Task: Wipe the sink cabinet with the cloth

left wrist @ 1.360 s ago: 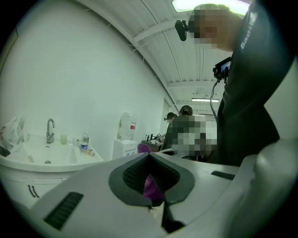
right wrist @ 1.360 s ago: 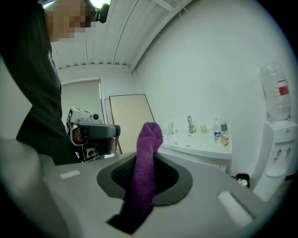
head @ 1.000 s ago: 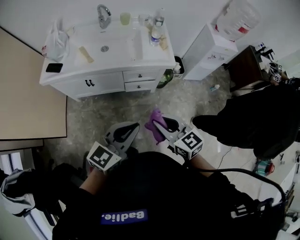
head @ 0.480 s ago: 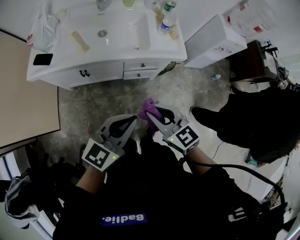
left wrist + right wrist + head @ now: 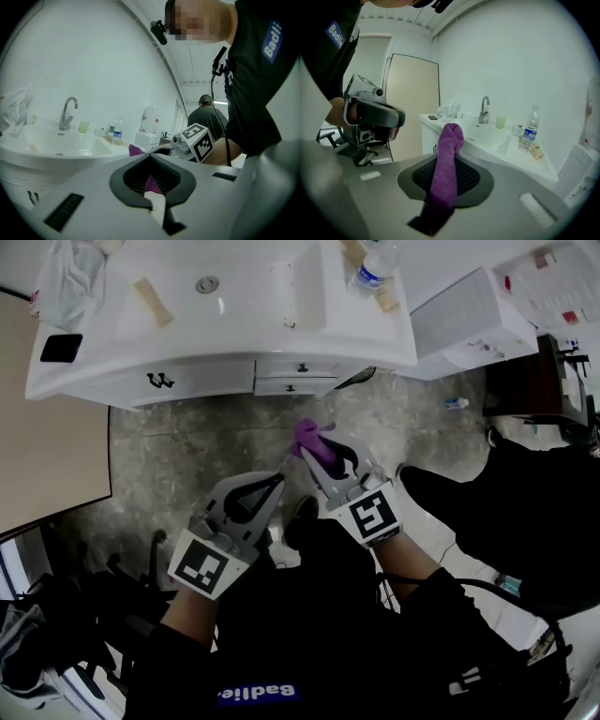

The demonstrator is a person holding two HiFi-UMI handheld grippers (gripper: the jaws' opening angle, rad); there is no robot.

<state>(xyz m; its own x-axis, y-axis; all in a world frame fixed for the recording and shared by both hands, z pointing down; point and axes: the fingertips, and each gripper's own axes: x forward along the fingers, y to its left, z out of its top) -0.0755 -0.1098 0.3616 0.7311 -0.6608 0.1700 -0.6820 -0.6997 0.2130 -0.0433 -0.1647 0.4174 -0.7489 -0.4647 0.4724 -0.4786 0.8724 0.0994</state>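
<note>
Speckled floor separates the person from the far white sink cabinet (image 5: 187, 381), where wiping appears not yet begun: right hand-held gripper (image 5: 321, 448) clamped on the purple cloth (image 5: 306, 430), left hand-held gripper (image 5: 277, 482) closed, empty.

The person wears a black short-sleeved shirt (image 5: 309, 634) with a blue patch (image 5: 258, 694) on the chest, lettered in white. A black cable (image 5: 511, 594) loops by the right shoulder. The left gripper view shows a thinner black lead (image 5: 220, 65) with a small clip at the collar, and a black camera (image 5: 159, 32) jutting from the head. The left gripper (image 5: 272, 486) and right gripper (image 5: 314, 448) have pale grey shells that taper toward the jaws. The jaws are lined with dark ribbed pads (image 5: 461, 180). Behind each shell sits a white cube printed with black square markers: the left cube (image 5: 200, 565) and the right cube (image 5: 373, 516).
</note>
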